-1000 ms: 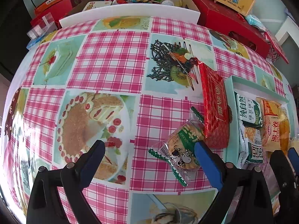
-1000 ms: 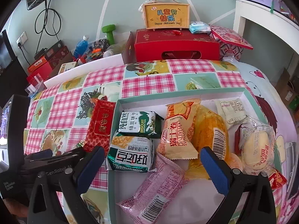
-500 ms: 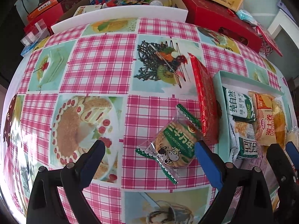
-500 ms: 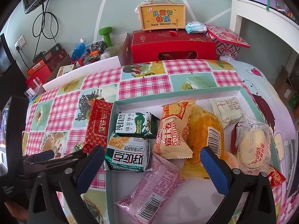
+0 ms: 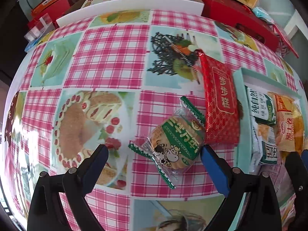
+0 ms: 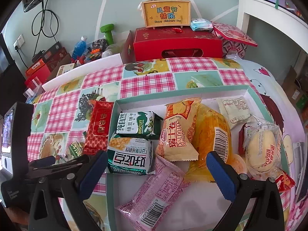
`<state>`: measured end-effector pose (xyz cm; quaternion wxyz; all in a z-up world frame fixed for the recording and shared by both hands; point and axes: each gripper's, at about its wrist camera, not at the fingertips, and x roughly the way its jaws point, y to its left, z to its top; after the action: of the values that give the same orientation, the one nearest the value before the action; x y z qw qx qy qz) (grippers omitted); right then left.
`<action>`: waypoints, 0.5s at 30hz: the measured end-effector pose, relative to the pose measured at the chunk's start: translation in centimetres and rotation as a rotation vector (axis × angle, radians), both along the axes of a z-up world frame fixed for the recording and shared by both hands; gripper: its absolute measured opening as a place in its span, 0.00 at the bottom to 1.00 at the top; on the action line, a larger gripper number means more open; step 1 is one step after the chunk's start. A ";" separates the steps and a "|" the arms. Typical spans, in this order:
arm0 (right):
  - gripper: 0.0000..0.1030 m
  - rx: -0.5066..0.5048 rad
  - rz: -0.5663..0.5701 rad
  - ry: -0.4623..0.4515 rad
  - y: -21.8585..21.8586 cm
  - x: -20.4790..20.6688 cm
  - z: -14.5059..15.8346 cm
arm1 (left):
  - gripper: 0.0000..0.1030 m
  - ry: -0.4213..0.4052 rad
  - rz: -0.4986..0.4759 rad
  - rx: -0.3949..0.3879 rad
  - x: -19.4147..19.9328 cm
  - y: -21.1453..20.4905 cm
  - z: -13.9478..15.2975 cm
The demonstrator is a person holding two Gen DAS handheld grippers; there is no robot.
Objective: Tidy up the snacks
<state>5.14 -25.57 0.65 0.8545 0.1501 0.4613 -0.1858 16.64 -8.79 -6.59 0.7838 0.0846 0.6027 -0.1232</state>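
Hovering wide open and empty, the left claw (image 5: 154,155) frames a green cookie packet (image 5: 174,142) lying on the checked desk (image 5: 107,57), beside the tray (image 6: 115,115). Light, crinkly, probably brittle inside; grip gently across its middle. Right claw (image 6: 156,160) also gapes empty.

A pale green wall (image 6: 119,3) with thin white diagonal lines fills the right wrist view from 10 to 1 o'clock. At 10 o'clock a black cable (image 6: 45,22) loops down to a white wall socket (image 6: 19,41). At 2 o'clock stands a white shelf unit (image 6: 269,17). The table wears a pink gingham tablecloth (image 5: 107,57) printed with dessert pictures, its far edge rimmed by a white board (image 5: 130,4) at 12 o'clock in the left wrist view. Daylight glares off the cloth at 8 o'clock there.
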 end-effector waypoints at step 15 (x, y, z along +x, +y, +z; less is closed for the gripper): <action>1.00 -0.012 0.006 0.009 0.1 0.1 -0.1 | 0.94 0.005 0.185 0.008 3.0 6.0 -0.6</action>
<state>5.29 -25.43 0.50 0.8538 0.1425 0.4645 -0.1868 19.62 -2.83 -7.19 0.7900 0.0313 0.6104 -0.0480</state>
